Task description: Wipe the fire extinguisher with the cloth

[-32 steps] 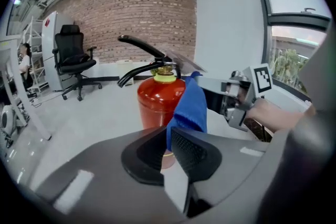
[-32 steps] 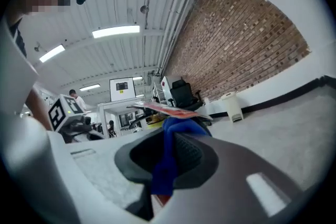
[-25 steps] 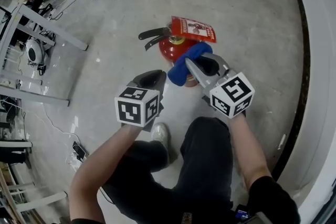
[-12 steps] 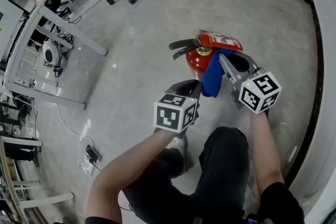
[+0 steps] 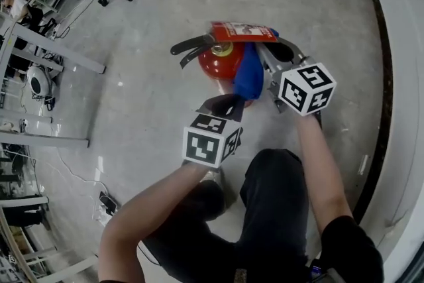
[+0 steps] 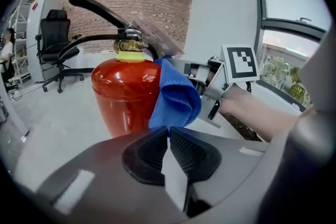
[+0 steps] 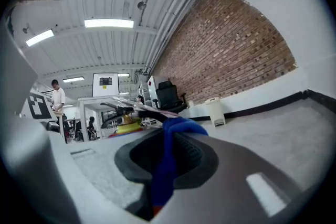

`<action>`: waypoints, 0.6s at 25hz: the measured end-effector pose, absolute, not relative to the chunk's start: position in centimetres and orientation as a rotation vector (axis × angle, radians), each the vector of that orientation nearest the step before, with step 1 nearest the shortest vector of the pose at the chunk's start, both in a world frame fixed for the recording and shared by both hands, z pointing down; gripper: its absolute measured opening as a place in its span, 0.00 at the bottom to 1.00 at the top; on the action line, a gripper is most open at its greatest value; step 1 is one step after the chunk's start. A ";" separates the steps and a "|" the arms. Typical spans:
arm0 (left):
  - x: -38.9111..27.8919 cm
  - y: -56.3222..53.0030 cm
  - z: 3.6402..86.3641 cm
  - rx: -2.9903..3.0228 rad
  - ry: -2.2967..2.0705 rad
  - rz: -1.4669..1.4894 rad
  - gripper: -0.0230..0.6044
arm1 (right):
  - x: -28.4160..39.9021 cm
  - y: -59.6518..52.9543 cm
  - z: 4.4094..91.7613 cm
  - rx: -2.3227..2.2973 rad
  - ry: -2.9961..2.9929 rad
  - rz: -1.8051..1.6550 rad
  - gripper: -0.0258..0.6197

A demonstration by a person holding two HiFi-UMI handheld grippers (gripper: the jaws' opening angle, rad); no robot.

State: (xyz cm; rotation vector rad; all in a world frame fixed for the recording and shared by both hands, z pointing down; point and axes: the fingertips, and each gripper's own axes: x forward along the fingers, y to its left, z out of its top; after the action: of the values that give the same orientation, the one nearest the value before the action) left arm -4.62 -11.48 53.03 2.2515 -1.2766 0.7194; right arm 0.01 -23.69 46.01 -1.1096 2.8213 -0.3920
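Fire extinguisher (image 5: pixel 222 63): a red cylinder standing upright on the floor (image 5: pixel 132 76), long axis vertical, just ahead of the left claw (image 5: pixel 228 103). Its black levers (image 5: pixel 192 48) on top point off to that claw's left.
Cloth (image 5: pixel 250 73): blue, hanging down the cylinder's side nearest the right claw (image 5: pixel 265 56). Its lower edge is just above the left claw's tips.
Right claw: pinching the cloth's upper part beside the extinguisher's top.
Left claw: jaws pressed together, nothing between them.
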 end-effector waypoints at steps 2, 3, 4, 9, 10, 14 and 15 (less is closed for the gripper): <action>-4.5 -11.7 53.7 2.242 -1.266 0.742 0.06 | 0.2 -24.1 48.3 -1.146 2.851 -0.431 0.12; -4.4 -11.7 54.2 2.239 -1.260 0.757 0.06 | 0.1 -24.2 49.8 -1.149 2.870 -0.452 0.12; -4.3 -11.7 54.8 2.235 -1.252 0.773 0.05 | 0.0 -24.3 51.2 -1.145 2.886 -0.469 0.12; -3.6 -11.0 57.7 2.236 -1.194 0.823 0.05 | -0.3 -24.9 57.4 -1.144 2.942 -0.559 0.12; -3.5 -10.9 58.3 2.234 -1.185 0.816 0.05 | -0.3 -24.9 58.8 -1.150 2.944 -0.598 0.12; -3.5 -11.5 60.5 2.220 -1.175 0.795 0.05 | -0.2 -24.8 64.0 -1.199 2.957 -0.722 0.12; -3.5 -11.7 61.1 2.214 -1.179 0.796 0.05 | -0.3 -24.9 65.3 -1.212 2.967 -0.744 0.12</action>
State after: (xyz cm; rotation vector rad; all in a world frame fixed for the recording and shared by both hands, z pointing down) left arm -3.55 -11.66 61.12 2.2143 -1.1794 0.7958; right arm -0.26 -24.91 65.27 -1.2119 2.9666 -0.7437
